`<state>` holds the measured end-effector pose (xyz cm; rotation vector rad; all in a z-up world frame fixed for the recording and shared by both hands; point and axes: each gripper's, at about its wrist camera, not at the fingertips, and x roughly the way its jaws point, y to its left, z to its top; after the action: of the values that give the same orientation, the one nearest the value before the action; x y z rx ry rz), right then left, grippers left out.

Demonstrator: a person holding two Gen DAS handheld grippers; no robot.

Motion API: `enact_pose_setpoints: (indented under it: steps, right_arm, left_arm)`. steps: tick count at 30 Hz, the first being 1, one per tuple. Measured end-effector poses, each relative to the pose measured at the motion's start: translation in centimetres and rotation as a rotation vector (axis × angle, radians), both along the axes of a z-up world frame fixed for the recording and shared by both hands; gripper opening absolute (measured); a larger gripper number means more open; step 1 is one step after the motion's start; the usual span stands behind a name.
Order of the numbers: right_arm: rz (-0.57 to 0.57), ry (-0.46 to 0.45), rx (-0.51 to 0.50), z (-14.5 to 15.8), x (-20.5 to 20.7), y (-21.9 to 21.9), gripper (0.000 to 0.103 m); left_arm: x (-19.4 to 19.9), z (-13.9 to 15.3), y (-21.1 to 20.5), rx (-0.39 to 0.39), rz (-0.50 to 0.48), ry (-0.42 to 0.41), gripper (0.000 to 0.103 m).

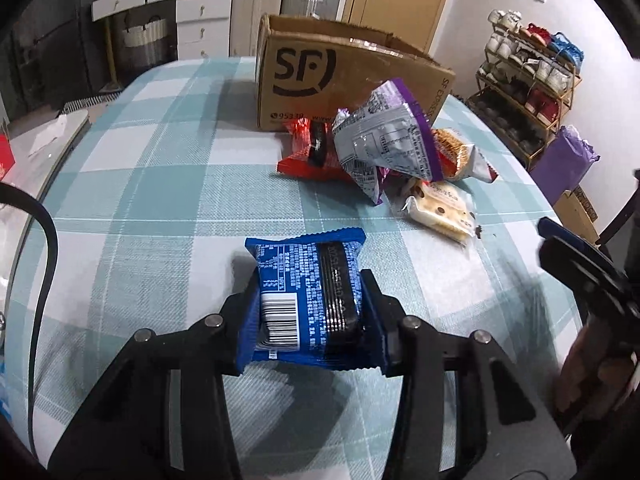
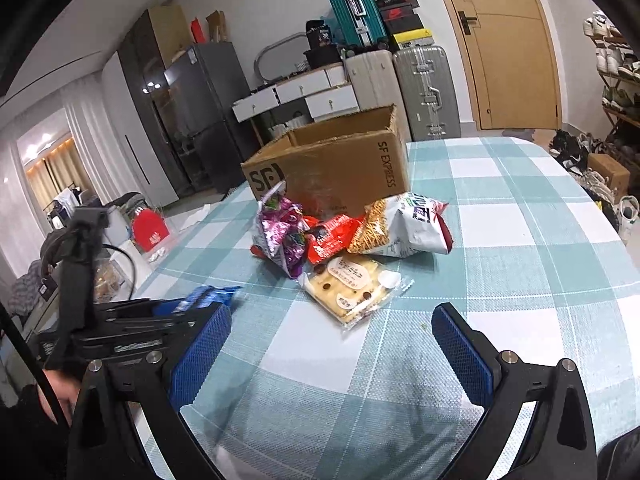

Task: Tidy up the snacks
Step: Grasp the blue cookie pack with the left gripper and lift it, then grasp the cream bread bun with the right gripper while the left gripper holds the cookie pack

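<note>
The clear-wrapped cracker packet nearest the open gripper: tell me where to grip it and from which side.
Take the cracker packet across its body, probably, not by the thin crimped ends. It lies flat on the tablecloth, apart from the pile on its near side, with one corner pointing at the right gripper. Come in low from that near side, turned so the open jaws straddle its two long edges.

A blue foil snack packet (image 1: 308,300) lies barcode-side up, well in front of the open brown cardboard box (image 1: 340,76). Against the box's front sit a purple-and-silver bag (image 1: 384,136), a red packet (image 1: 308,152), a white noodle-print bag (image 2: 404,228) and a clear-wrapped pale biscuit pack (image 2: 352,284).
</note>
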<state>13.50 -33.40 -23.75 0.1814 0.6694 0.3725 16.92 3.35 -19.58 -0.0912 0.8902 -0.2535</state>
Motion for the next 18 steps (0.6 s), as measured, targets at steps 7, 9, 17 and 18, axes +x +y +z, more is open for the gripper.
enact_pose_setpoints:
  steps: [7, 9, 17, 18]
  right_arm:
    - [0.049, 0.091, -0.001, -1.3, 1.5, 0.5, 0.102]
    - [0.053, 0.123, -0.007, -1.7, 2.4, 0.5, 0.102]
    - [0.123, 0.137, -0.133, -2.1, 6.3, 1.9, 0.102]
    - [0.134, 0.143, -0.164, -2.4, 7.0, 2.3, 0.102]
  left_arm:
    - [-1.5, 0.5, 1.4, -0.003, 0.024, -0.086, 0.042]
    - [-1.1, 0.4, 1.9, -0.039, 0.023, -0.072, 0.042]
    - [-0.8, 0.1, 3.0, -0.124, 0.026, -0.06, 0.042]
    - [-0.7, 0.0, 3.0, -0.126, 0.025, -0.058, 0.042]
